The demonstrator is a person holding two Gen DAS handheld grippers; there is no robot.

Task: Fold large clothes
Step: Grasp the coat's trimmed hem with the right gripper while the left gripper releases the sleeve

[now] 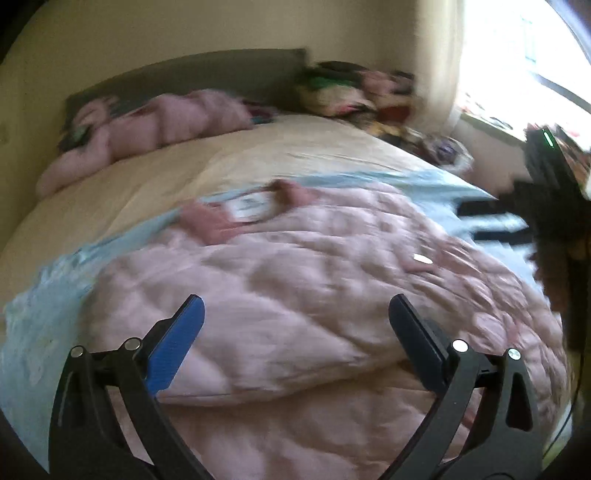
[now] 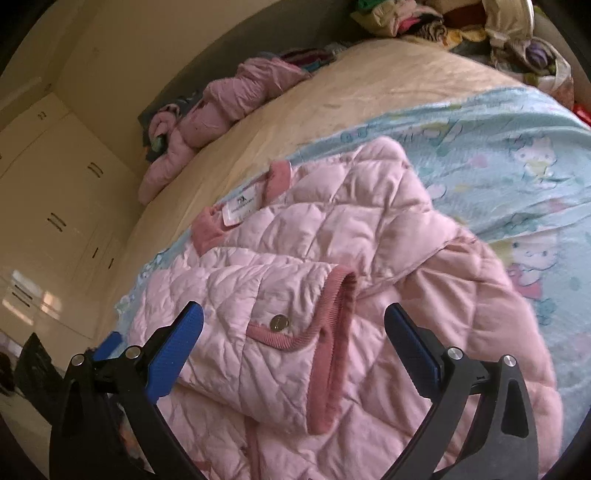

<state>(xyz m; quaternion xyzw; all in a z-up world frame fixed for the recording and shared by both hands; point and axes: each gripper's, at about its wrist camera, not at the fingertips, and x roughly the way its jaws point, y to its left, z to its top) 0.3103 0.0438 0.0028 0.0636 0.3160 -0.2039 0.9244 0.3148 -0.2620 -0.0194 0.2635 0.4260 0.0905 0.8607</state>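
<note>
A pink quilted jacket (image 2: 332, 236) lies on a light blue cartoon-print sheet (image 2: 498, 155) on the bed. Its darker pink collar and white label (image 2: 240, 208) point to the far side. One sleeve with a corduroy cuff (image 2: 336, 332) and a snap button is folded across the body. My right gripper (image 2: 293, 332) is open, hovering just above that sleeve. My left gripper (image 1: 295, 325) is open above the jacket's (image 1: 314, 277) near part; that view is blurred. The right gripper (image 1: 517, 221) shows as a dark blur at the right of the left wrist view.
A second pink padded garment (image 2: 221, 99) lies by the dark headboard (image 1: 184, 74). A heap of mixed clothes (image 2: 443, 22) sits at the bed's far corner. The beige bedspread (image 2: 332, 96) covers the far half. White cupboards (image 2: 55, 184) stand left; a bright window (image 1: 517, 55) is at right.
</note>
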